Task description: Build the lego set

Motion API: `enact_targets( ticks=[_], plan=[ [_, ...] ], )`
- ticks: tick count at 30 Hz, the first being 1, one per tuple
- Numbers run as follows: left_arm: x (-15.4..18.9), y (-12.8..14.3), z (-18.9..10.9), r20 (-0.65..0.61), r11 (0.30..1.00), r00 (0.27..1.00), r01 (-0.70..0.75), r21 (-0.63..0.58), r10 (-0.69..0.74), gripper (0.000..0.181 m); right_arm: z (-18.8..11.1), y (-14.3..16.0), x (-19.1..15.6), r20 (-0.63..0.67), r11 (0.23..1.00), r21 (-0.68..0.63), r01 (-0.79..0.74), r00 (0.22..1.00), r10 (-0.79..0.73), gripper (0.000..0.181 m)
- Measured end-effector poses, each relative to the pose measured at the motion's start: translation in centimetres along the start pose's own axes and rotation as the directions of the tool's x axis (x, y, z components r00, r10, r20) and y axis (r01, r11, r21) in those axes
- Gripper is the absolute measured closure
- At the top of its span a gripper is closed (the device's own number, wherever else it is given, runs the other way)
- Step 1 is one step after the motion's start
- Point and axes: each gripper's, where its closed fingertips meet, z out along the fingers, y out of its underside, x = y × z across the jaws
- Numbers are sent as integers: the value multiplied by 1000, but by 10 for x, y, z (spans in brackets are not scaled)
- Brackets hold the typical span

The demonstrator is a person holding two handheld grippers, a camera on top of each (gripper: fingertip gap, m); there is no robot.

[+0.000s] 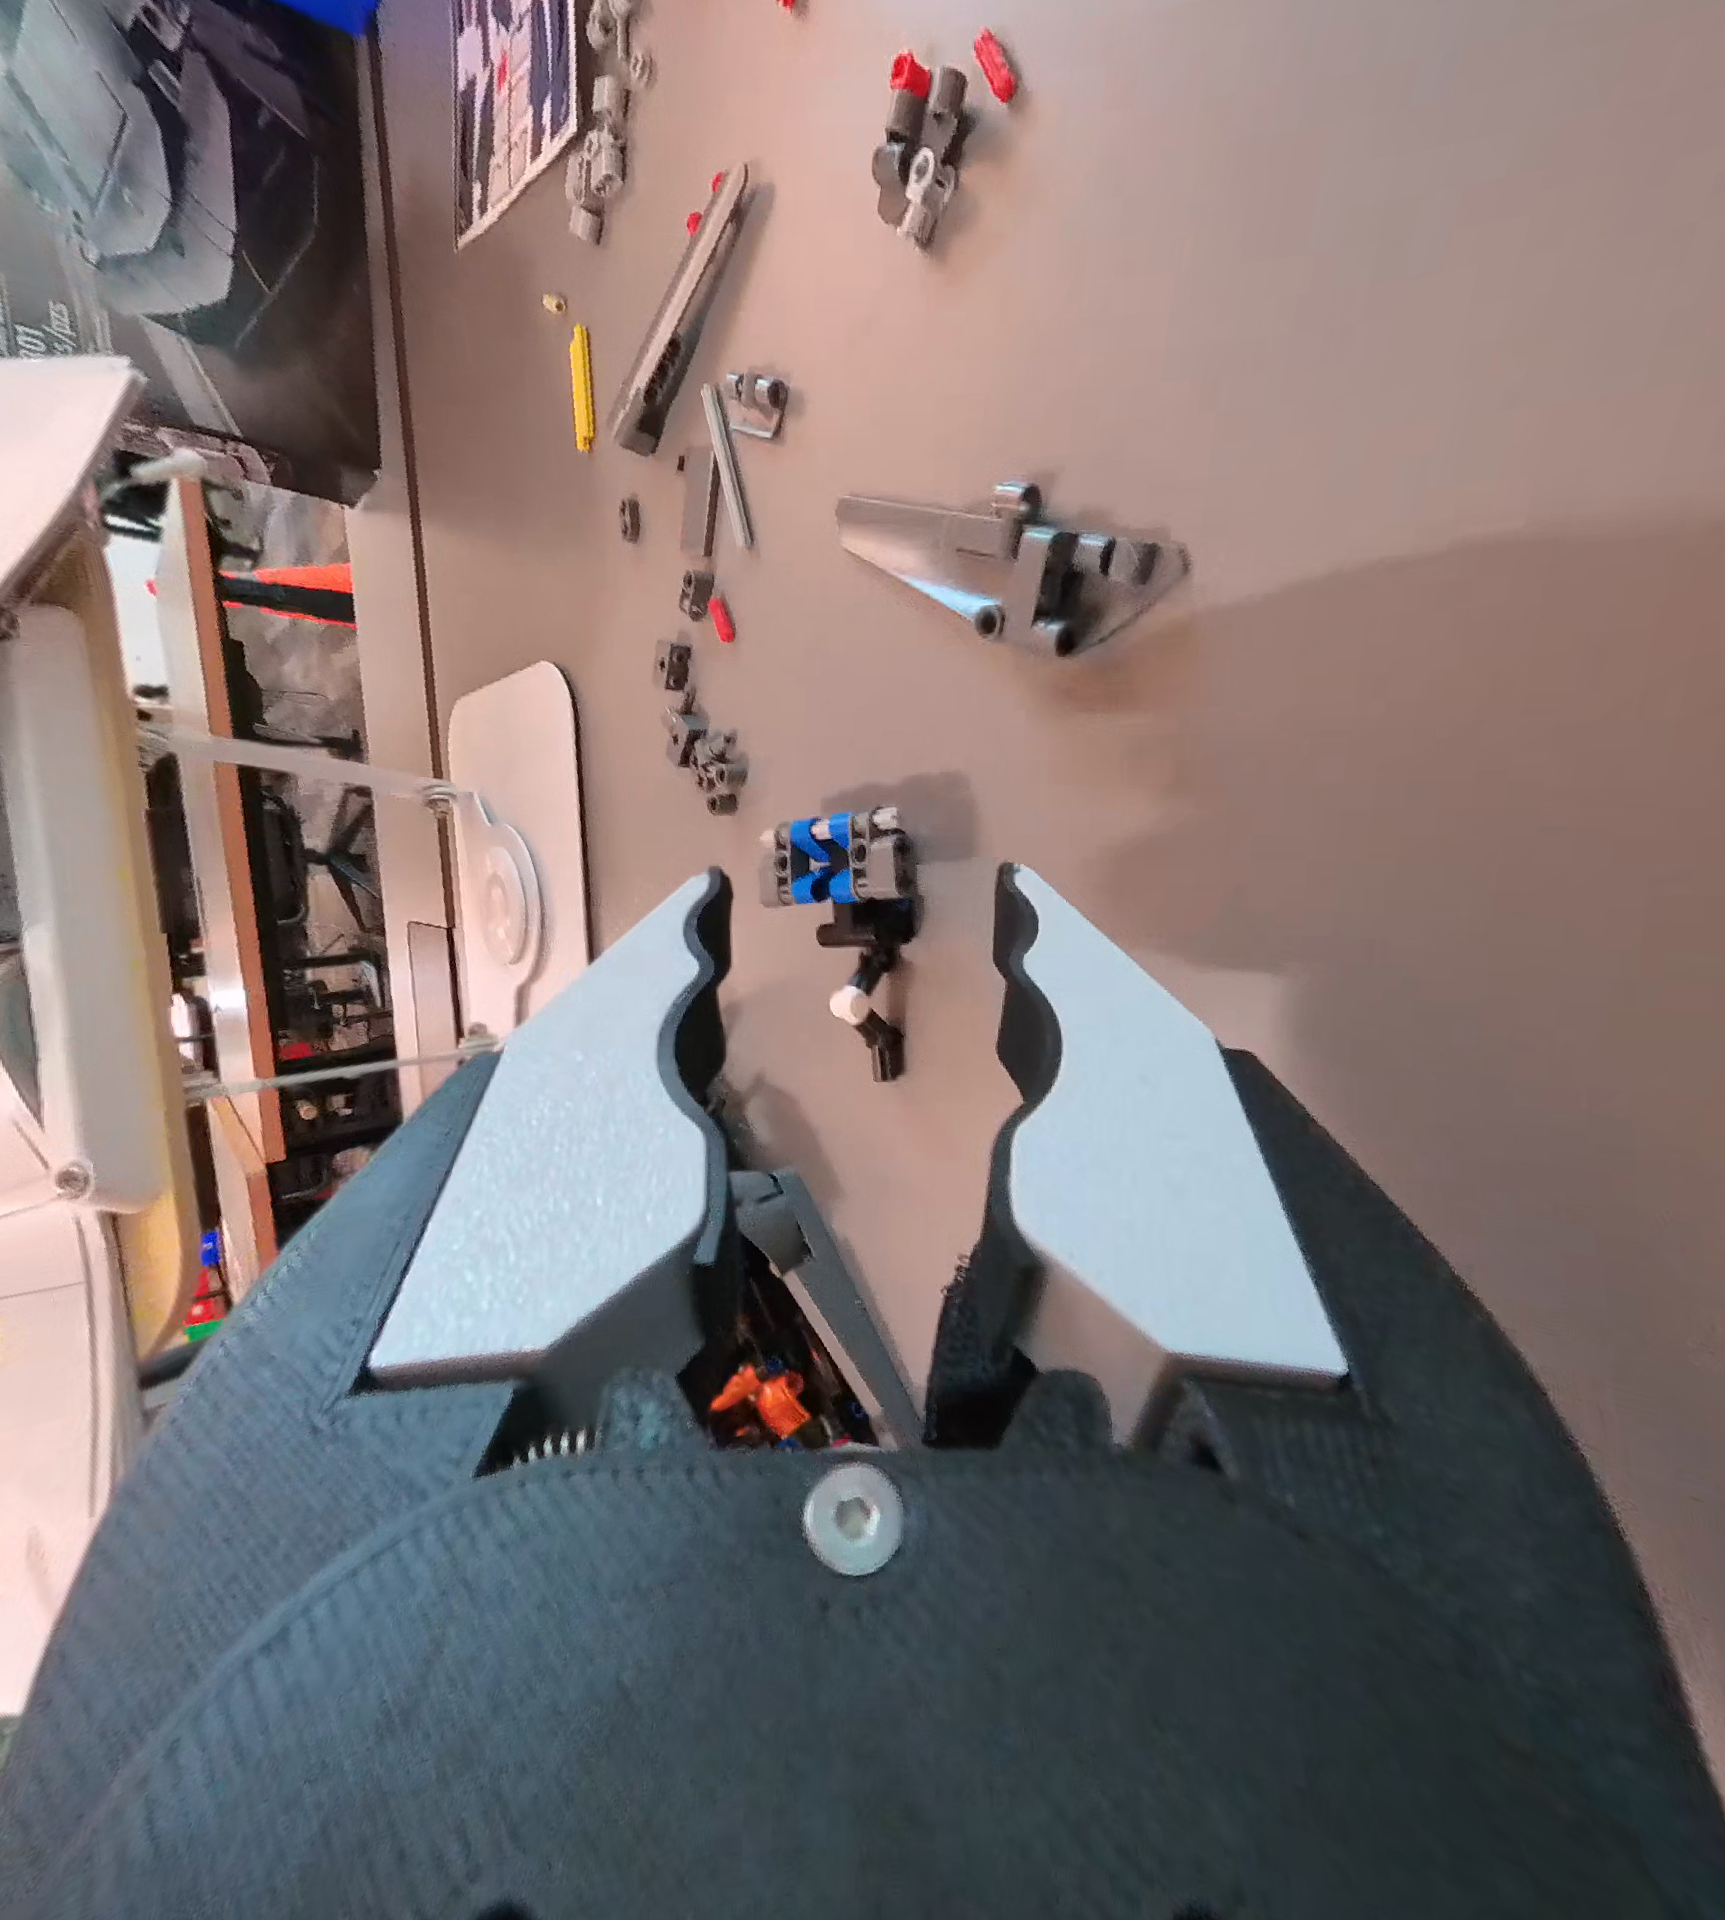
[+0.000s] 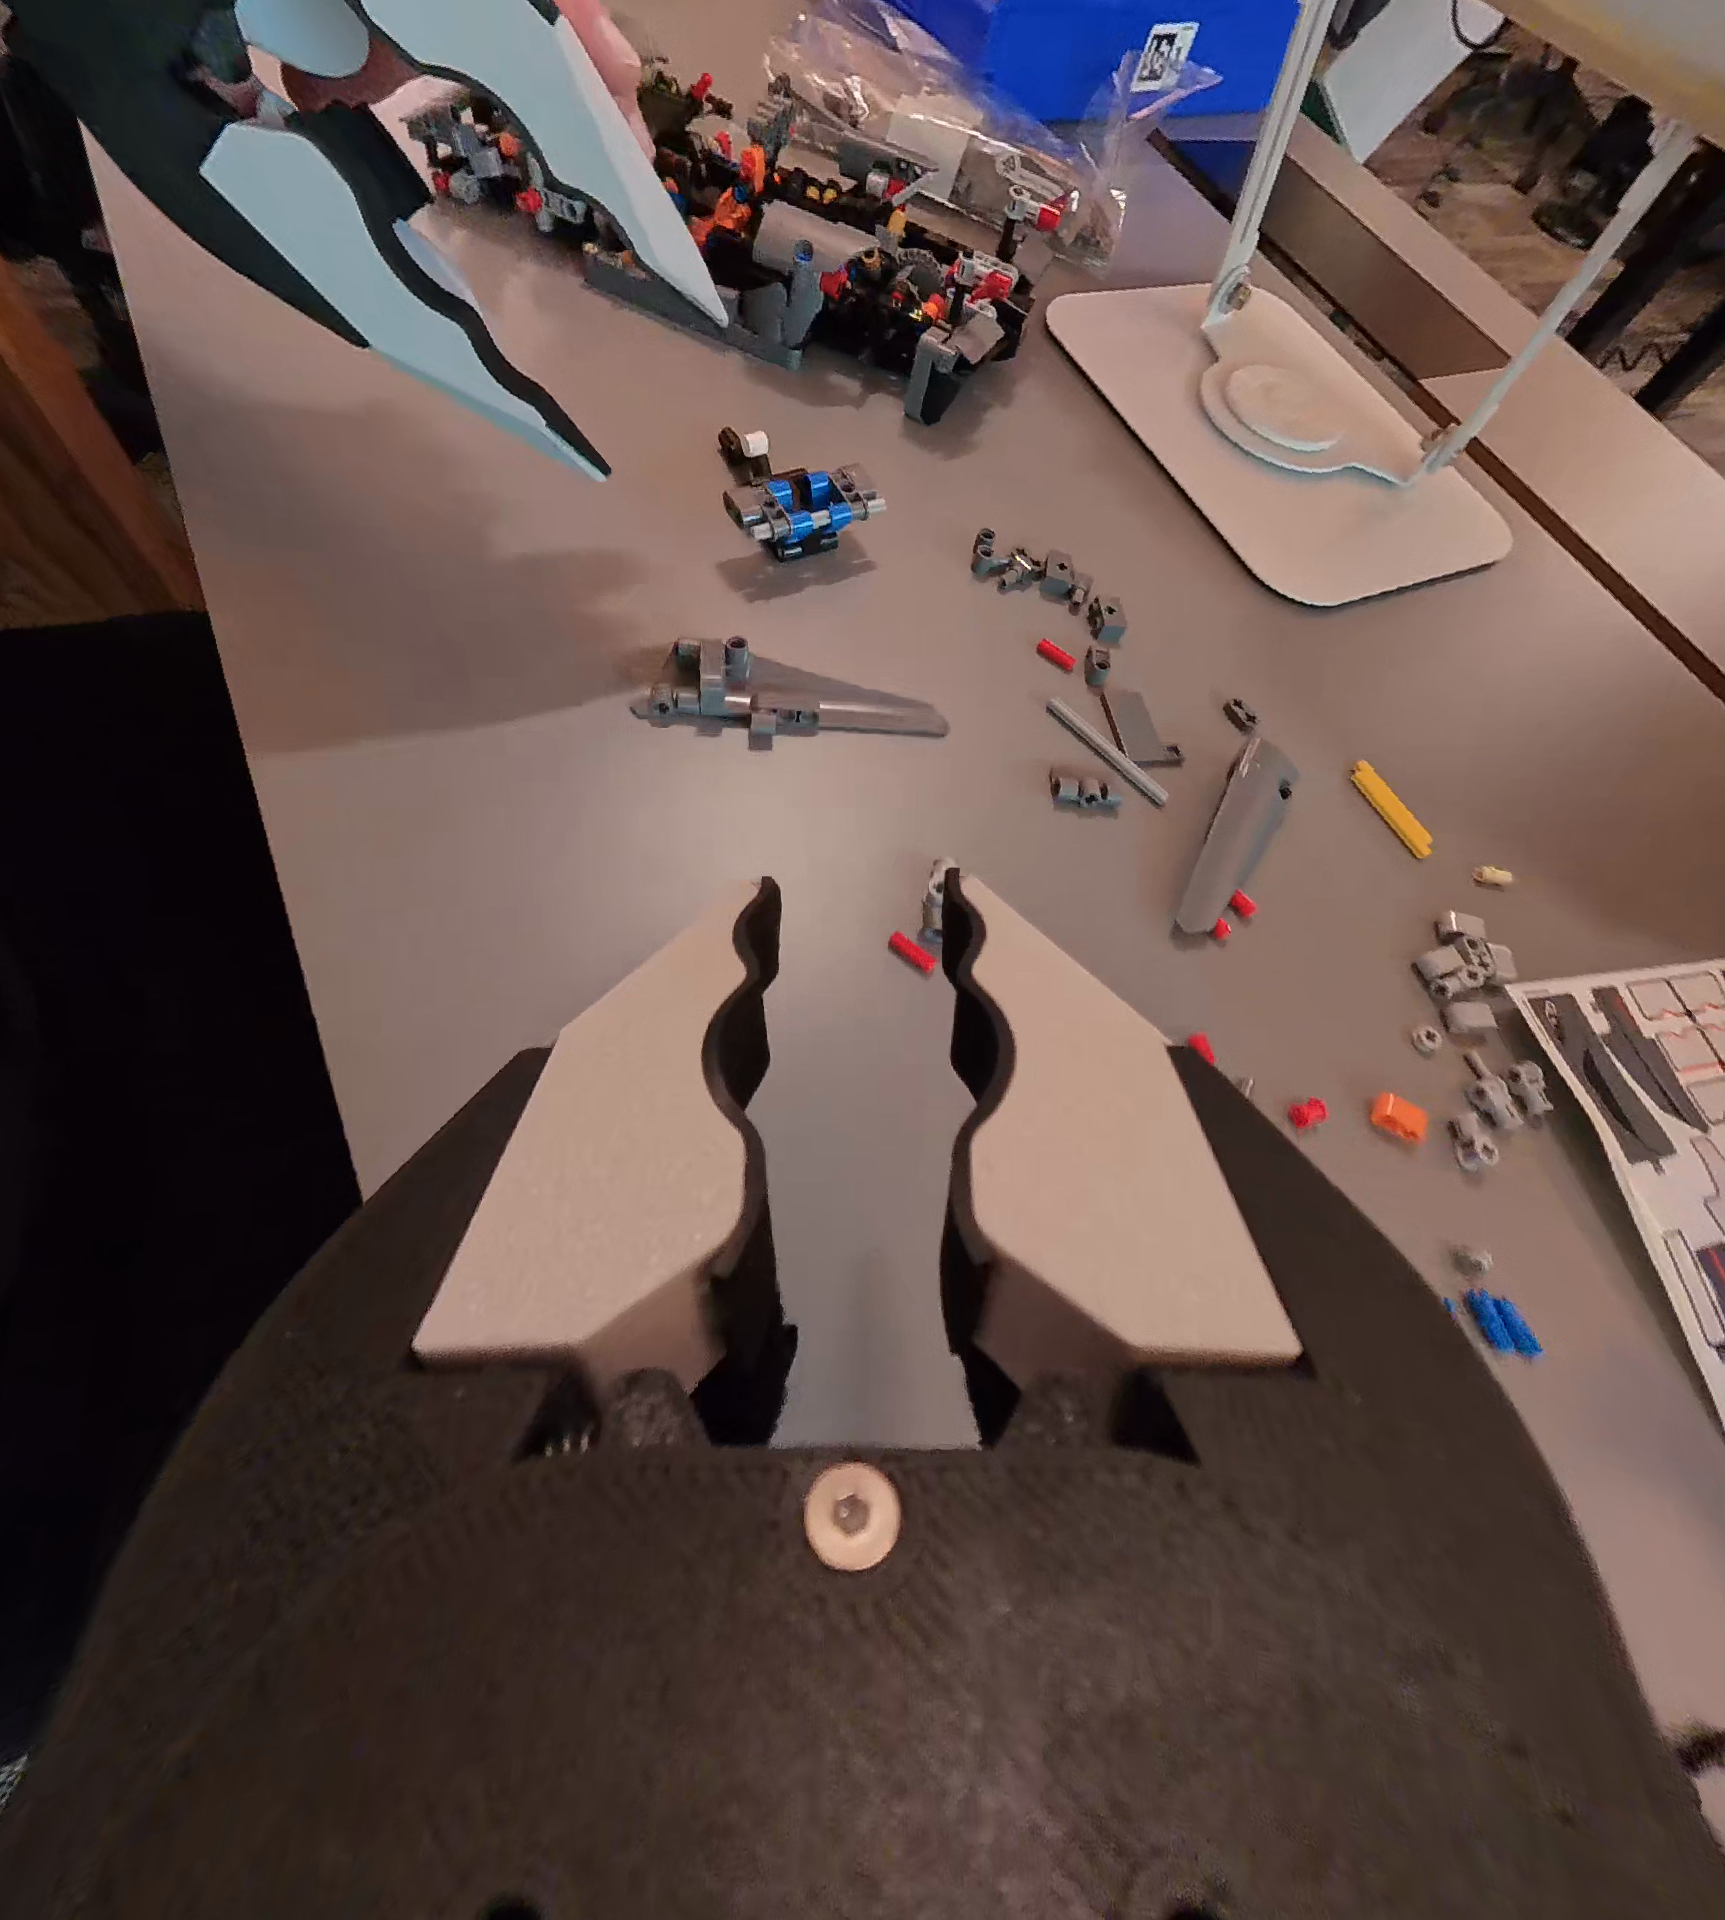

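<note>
- Right wrist view: a grey table is seen spread with loose Lego parts, with the white lamp base set near its far edge.
- The large part-built model, dark grey with orange and red pieces, is placed at the far side of the table, behind the fingers of the left gripper, which is held in the air above it.
- The sticker sheet is laid flat at the right edge, beside a cluster of small grey connectors.
- The right gripper is held above the table with its fingers parted and nothing between them; a small grey piece and a red pin are seen on the table just by the right fingertip.
- The grey wing-shaped panel is laid near the middle of the table, well apart from the model.
- Left wrist view: the left gripper is shown wide open and empty, and the small blue and grey sub-assembly is seen on the table between its fingertips, untouched.
- The yellow axle is laid to the right of the long grey beam.
</note>
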Motion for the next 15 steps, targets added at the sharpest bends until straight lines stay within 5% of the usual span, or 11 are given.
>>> enact_targets(
  ticks=[15],
  plan=[
    [12,-14,10,-20,999,999,-24,39,24,139,-56,38,10,-147,996,-83,-25,989,13,153]
  ],
)
